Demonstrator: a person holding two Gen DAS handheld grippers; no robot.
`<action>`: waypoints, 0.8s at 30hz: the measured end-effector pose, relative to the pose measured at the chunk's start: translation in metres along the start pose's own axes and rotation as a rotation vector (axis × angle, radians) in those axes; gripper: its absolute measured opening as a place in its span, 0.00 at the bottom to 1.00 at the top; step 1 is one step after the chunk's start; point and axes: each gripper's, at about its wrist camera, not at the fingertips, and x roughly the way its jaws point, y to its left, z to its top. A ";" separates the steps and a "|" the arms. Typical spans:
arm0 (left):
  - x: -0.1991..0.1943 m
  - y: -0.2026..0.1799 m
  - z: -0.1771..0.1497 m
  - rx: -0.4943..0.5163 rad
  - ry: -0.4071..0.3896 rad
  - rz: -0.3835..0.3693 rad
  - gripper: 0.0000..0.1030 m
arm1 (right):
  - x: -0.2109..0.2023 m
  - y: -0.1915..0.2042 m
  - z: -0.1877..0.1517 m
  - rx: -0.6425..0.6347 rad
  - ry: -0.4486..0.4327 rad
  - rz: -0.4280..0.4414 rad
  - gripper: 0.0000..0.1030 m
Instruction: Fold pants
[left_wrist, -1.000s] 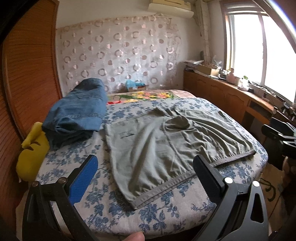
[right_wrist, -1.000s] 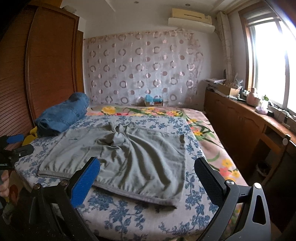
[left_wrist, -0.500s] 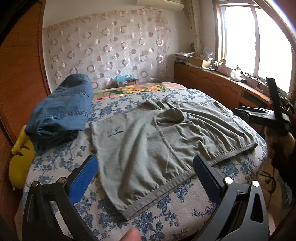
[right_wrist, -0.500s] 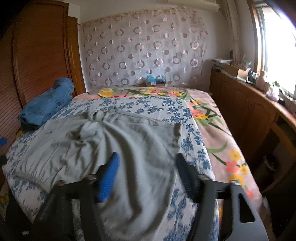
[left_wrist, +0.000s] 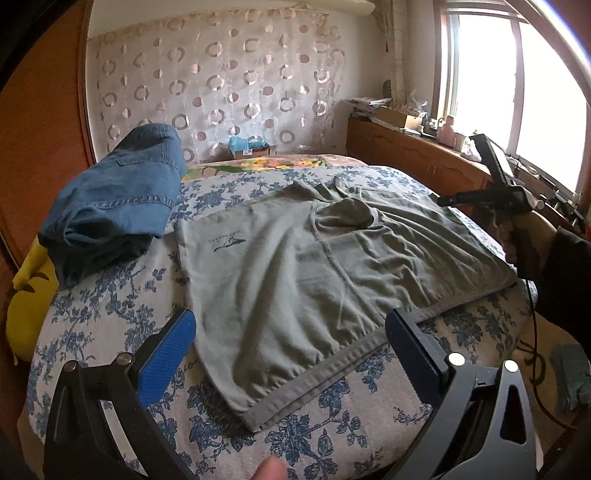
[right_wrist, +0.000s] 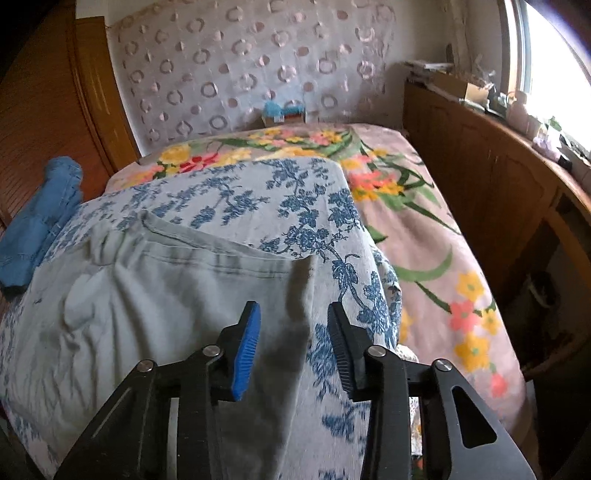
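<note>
Pants (left_wrist: 306, 273) lie spread flat on bed (left_wrist: 110, 302), grey-green, waistband along near edge, wrinkled bunch at crotch. Left claw (left_wrist: 291, 347) released, jaws wide apart, hovering over waistband near bed's front edge, gripping nothing. Right claw (right_wrist: 293, 343) partly spread, holding nothing, low over right edge of pants where fabric meets blue-flowered cover (right_wrist: 306, 206); contact with cloth unclear. Folded jeans (left_wrist: 114, 199) sit at left of bed, just beside pants. Yellow cushion (left_wrist: 26, 314) beyond left bed edge.
</note>
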 end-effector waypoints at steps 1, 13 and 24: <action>0.000 0.001 -0.001 -0.004 0.001 -0.002 1.00 | -0.001 -0.002 0.001 0.009 0.011 0.010 0.31; 0.003 0.002 -0.005 -0.006 0.019 -0.004 1.00 | 0.006 -0.015 0.031 0.018 0.051 0.034 0.05; 0.003 0.013 -0.008 -0.018 0.030 0.013 1.00 | 0.018 -0.009 0.039 0.023 0.013 -0.079 0.02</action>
